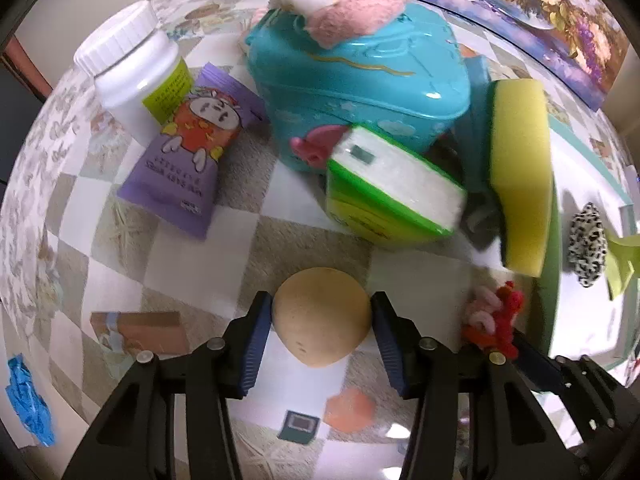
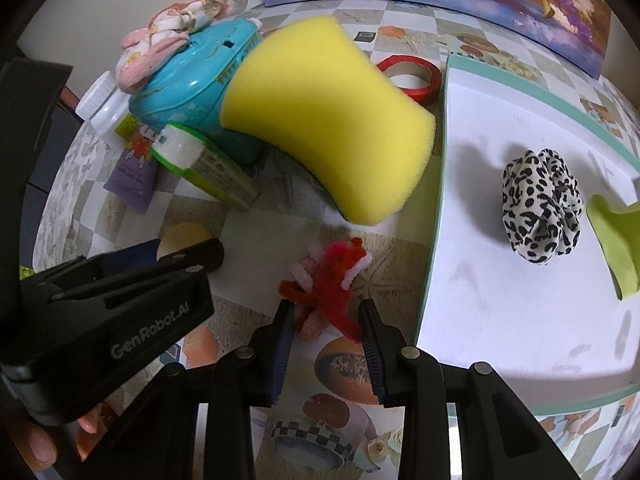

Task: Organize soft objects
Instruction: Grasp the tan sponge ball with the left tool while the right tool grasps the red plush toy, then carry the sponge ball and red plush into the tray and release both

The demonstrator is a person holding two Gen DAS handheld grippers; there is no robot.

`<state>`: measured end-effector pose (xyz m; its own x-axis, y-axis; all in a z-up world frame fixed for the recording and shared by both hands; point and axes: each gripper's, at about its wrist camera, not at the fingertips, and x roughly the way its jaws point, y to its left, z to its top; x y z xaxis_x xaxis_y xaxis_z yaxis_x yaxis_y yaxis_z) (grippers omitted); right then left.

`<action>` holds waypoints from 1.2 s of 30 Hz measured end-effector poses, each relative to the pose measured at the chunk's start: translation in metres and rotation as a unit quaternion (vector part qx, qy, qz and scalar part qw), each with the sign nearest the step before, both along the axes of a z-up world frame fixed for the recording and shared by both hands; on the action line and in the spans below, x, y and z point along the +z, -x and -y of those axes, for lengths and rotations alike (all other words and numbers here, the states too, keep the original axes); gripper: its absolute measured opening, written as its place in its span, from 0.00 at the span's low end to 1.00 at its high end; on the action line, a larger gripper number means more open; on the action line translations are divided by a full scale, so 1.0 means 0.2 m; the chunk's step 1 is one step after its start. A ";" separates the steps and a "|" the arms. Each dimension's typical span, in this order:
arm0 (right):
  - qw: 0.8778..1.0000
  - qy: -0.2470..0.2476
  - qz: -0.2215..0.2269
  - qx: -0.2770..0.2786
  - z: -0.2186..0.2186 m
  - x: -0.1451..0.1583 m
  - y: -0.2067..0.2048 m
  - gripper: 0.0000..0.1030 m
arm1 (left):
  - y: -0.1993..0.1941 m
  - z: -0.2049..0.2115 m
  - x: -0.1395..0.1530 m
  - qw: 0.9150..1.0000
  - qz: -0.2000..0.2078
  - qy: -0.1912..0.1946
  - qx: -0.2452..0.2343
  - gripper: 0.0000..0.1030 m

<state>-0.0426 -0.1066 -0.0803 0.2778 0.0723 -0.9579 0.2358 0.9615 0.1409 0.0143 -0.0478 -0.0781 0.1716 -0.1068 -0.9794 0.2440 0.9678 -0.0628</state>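
A tan soft ball (image 1: 322,316) rests on the checked tablecloth between the blue pads of my left gripper (image 1: 322,322). Both pads touch its sides, so the gripper is shut on it. In the right wrist view the same ball (image 2: 186,236) peeks out behind the left gripper's black fingers. My right gripper (image 2: 326,320) points down at a red and pink pipe-cleaner bundle (image 2: 332,280), with its pads against both sides of it. A yellow sponge (image 2: 320,120) leans on a teal plastic box (image 2: 188,84). A leopard-print scrunchie (image 2: 540,208) lies on the white tray (image 2: 500,320).
A pink cloth (image 1: 344,8) lies on the teal box (image 1: 352,80). A green tissue pack (image 1: 392,188), a purple pouch (image 1: 188,156) and a white bottle (image 1: 132,68) stand to the left. A red tape roll (image 2: 412,76) lies behind the sponge. A hand (image 2: 44,448) shows at the lower left.
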 end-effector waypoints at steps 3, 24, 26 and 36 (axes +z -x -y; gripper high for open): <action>1.000 -0.009 0.006 -0.005 0.02 0.03 0.01 0.33 | 0.02 0.00 0.04 1.000 0.002 0.012 0.007 0.50; 0.992 -0.061 0.103 -0.050 0.24 0.41 0.19 0.27 | 0.10 -0.12 0.52 0.994 0.095 0.056 0.014 0.50; 0.991 -0.040 0.102 -0.075 0.27 0.43 0.20 0.27 | 0.11 -0.07 0.57 0.992 0.105 0.065 0.010 0.50; 0.977 0.018 0.065 -0.204 0.63 0.44 0.33 0.27 | 0.13 0.22 0.56 0.990 0.105 0.091 0.003 0.50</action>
<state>-0.1085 -0.2317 0.0067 0.3957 -0.1041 -0.9125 0.5836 0.7957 0.1623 -0.0109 -0.0914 0.0337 0.3713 -0.2765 -0.8864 0.2649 0.9465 -0.1842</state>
